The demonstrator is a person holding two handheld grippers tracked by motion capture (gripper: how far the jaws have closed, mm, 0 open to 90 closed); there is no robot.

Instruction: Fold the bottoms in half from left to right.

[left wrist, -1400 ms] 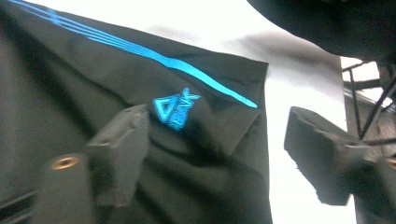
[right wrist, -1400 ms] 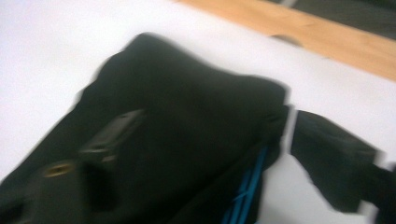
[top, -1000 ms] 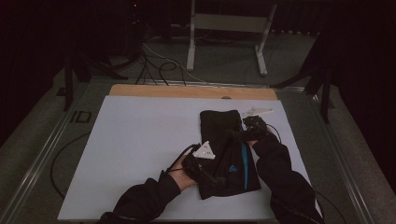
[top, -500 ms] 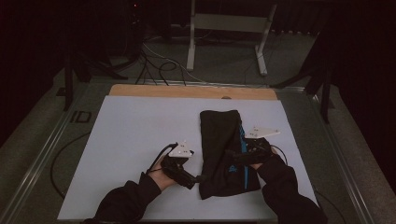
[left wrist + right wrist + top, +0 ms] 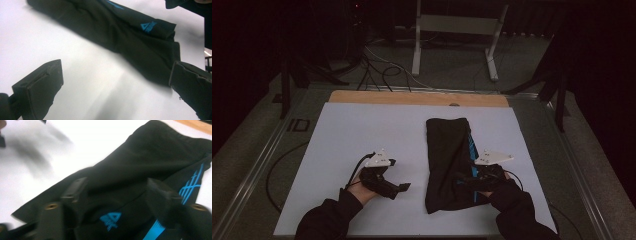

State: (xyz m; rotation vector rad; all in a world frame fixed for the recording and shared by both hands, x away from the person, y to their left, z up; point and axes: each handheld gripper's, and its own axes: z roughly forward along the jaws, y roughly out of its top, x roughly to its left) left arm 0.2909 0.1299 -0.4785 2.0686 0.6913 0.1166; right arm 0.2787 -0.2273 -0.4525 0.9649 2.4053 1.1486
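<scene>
A folded black fabric garment with blue stripes [image 5: 447, 162] lies right of centre on the white table sheet [image 5: 362, 125], with bare sheet from 7 to 11 o'clock. A blue triangular logo [image 5: 111, 218] is unreadable. The left gripper [image 5: 399, 187] is spread empty. The right gripper [image 5: 462, 181] has been closing, its jaws straddling the cloth's 5 o'clock edge.

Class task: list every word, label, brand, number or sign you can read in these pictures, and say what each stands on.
"ID": on the table frame, left of the white mat.
Blue triangle logo on the black garment: a sign, no readable letters.
Blue stripes on the garment: pattern, no text.
</scene>
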